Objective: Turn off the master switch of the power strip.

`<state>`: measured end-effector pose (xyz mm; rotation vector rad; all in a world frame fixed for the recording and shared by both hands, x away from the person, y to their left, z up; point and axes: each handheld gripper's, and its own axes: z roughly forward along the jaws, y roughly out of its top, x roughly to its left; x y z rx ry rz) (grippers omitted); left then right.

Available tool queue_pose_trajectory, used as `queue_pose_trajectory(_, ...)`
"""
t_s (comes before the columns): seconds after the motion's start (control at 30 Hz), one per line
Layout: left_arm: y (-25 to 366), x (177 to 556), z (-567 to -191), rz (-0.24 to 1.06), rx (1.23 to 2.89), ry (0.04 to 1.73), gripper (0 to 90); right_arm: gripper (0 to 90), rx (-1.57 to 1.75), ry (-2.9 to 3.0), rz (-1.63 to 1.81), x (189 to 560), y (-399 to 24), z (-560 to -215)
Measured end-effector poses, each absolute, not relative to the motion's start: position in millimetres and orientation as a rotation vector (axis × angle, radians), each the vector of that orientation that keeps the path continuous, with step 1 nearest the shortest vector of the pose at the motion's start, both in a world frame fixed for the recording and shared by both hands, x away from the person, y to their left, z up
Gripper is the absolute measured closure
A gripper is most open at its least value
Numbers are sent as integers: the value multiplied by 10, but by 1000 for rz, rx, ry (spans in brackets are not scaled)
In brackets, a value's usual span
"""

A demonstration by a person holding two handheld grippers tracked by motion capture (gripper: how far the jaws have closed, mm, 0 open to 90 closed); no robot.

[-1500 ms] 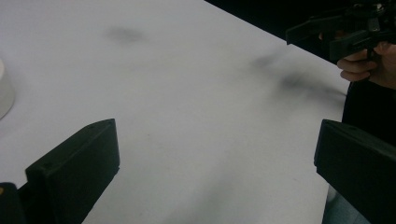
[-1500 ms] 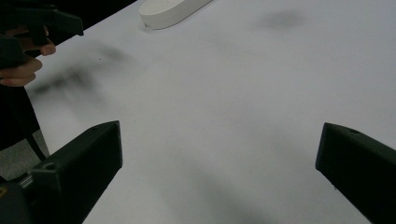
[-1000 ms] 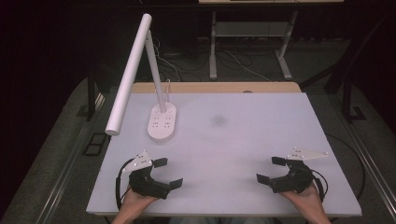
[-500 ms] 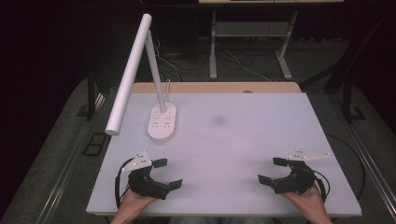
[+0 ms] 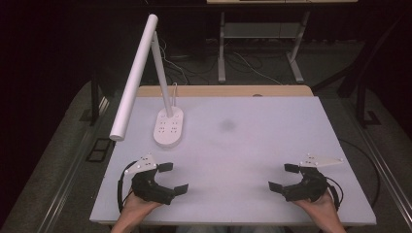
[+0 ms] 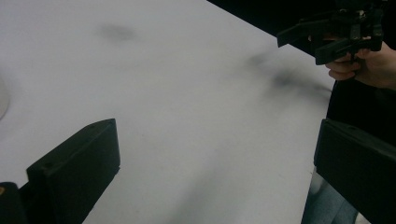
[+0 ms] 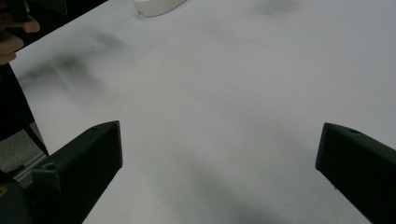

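My left gripper (image 5: pixel 173 177) rests near the front left of the white table (image 5: pixel 252 141), held in a hand, open with nothing between its fingers. My right gripper (image 5: pixel 283 177) mirrors it at the front right, also open and holding nothing. In the left gripper view my jaws (image 6: pixel 217 158) stand wide apart over bare table, and the right gripper (image 6: pixel 334 35) shows at the upper right in a hand. In the right gripper view my jaws (image 7: pixel 219 158) are spread wide over bare table.
A white desk lamp stands at the back left, its oval base (image 5: pixel 168 127) on the table and its long bar head (image 5: pixel 133 80) slanting out over the left edge. The base's edge (image 7: pixel 156 5) shows far off. Dark floor, cables and a stand lie beyond.
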<state>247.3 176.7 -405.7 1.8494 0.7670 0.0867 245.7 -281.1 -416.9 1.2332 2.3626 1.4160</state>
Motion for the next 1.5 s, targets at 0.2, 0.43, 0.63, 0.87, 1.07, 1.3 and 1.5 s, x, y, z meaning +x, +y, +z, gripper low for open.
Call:
queue_pose_trajectory(0.2, 1802, 2509, -4003, 89, 1853, 775, 0, 0, 1235, 2357, 1423, 2450, -2823, -4165)
queue_pose_trajectory(0.43, 1848, 2558, -3962, 90, 1857, 790, 0, 0, 1241, 2344, 1422, 2449, -2846, -4161)
queue_pose_trajectory(0.63, 1895, 2617, -3927, 98, 1857, 807, 0, 0, 1244, 2344, 1425, 2447, -2849, -4160)
queue_pose_trajectory(0.87, 1984, 2700, -3912, 98, 1850, 838, 0, 0, 1247, 2352, 1419, 2452, -2845, -4168)
queue_pose_trajectory(1.07, 2033, 2759, -3886, 113, 1862, 857, 0, 0, 1236, 2353, 1416, 2460, -2843, -4175)
queue_pose_trajectory(1.3, 2071, 2840, -3823, 123, 1874, 865, 0, 0, 1245, 2354, 1408, 2454, -2851, -4174)
queue_pose_trajectory(1.5, 2105, 2898, -3782, 129, 1881, 876, 0, 0, 1246, 2356, 1408, 2455, -2852, -4174)
